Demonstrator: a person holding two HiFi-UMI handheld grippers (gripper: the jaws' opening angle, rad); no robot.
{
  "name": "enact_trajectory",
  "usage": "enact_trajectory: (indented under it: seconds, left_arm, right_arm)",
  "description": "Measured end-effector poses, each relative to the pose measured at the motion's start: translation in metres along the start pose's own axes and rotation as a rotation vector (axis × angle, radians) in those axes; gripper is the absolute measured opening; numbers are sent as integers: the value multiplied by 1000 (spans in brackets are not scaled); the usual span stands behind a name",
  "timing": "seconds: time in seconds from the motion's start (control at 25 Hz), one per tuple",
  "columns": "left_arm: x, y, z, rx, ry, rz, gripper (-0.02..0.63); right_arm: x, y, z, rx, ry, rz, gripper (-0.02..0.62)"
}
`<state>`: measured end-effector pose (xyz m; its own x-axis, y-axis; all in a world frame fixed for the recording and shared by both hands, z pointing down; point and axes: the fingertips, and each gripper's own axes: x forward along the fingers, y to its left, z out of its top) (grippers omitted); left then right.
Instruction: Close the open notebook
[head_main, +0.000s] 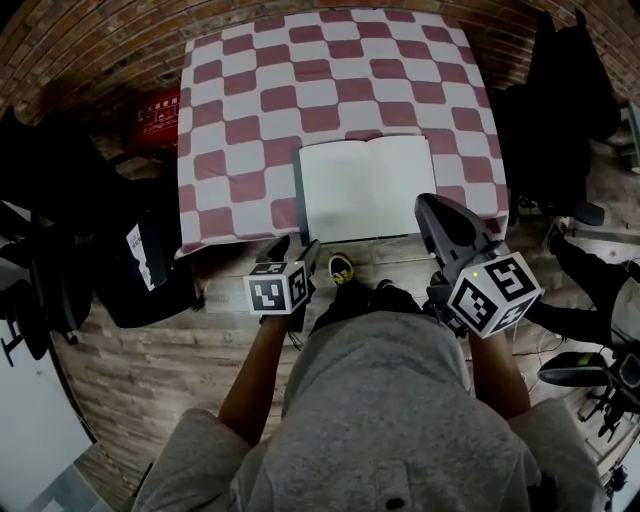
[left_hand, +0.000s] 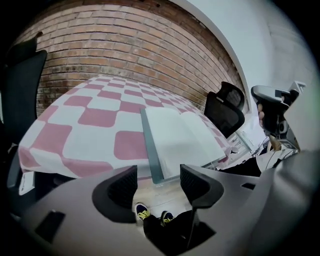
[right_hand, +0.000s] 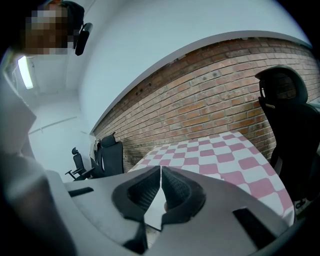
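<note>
Open notebook (head_main: 366, 188) lies flat at the table's (head_main: 230, 150) near edge; left gripper (left_hand: 157, 180) gapes wide, empty, just short of its near-left corner; right gripper (right_hand: 161, 171) closed on nothing; best slip 1 jaw under the left cover, then fold across.

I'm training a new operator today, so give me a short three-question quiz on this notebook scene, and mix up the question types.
1. True or false: the notebook lies open on the checkered tablecloth.
2. Multiple choice: the left gripper has its fingers A) pressed together, B) apart with nothing gripped, C) clamped on a page.
3. Fill in the blank: the right gripper has its fingers closed ____.
Key: 1 true; 2 B; 3 together.
</note>
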<state>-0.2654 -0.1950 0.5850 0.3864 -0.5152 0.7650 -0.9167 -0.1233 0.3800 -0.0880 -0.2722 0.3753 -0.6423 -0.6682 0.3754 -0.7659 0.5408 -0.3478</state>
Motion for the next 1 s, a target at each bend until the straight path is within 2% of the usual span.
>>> enact_trajectory:
  seconds: [0.16,0.4,1.0]
  left_arm:
    - [12,4,-13,-46,10,-20,261]
    - [17,-12,-7,-78,19,-97,262]
    - [26,-15,-2,-126,15,-108,262]
  right_arm:
    - [-1,0,0,3,-11,-15,31]
    - [-10,-2,-1,6,-18,-40,31]
    - [-11,-3,5,1,-21,-27,31]
